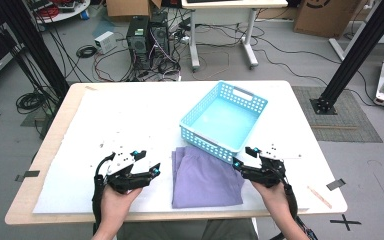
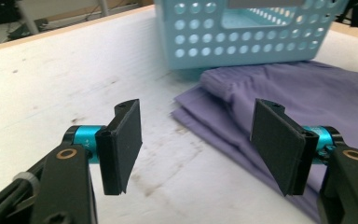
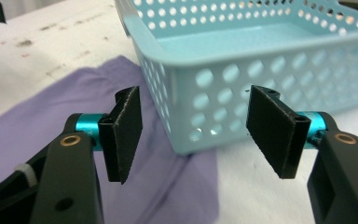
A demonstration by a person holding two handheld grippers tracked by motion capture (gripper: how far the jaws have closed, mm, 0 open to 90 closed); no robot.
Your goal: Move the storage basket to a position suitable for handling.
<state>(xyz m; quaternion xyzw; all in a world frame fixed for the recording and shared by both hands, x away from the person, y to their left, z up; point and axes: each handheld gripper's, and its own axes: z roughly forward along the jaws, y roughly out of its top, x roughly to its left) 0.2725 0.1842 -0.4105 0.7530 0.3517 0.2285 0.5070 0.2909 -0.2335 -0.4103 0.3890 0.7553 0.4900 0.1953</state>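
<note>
Folded purple cloth (image 1: 206, 178) lies flat on the white table cover (image 1: 130, 115), between the two grippers, near the table's front edge. Its far edge sits against, and appears tucked slightly under, the near wall of the blue basket (image 1: 224, 118). Layered folds show along the cloth's left edge in the left gripper view (image 2: 261, 107).

Left gripper (image 1: 147, 162): held in the person's left hand (image 1: 117, 197), just left of the cloth and apart from it. Jaws stand wide apart, nothing between the pads. In its own view (image 2: 196, 140) bare cover lies under the gap; the cloth starts just beyond and to the right jaw's side, and the basket stands further ahead.

Right gripper (image 1: 243, 157): held in the right hand (image 1: 275, 192), at the cloth's right edge, tips close to the basket's near corner. Jaws wide apart, gripping nothing. In its own view (image 3: 193, 135) the basket wall (image 3: 223, 93) is straight ahead between the pads, not touched; the cloth (image 3: 42, 121) lies below and to the left jaw's side.

Basket: perforated sides, a handle slot in the far end wall, set at an angle to the table edge, beyond the grippers. No contents seen.

Table (image 1: 300, 125): pale wooden rim showing round the cover. On the floor beyond: computer towers (image 1: 147, 37) and loose cables (image 1: 87, 51).
</note>
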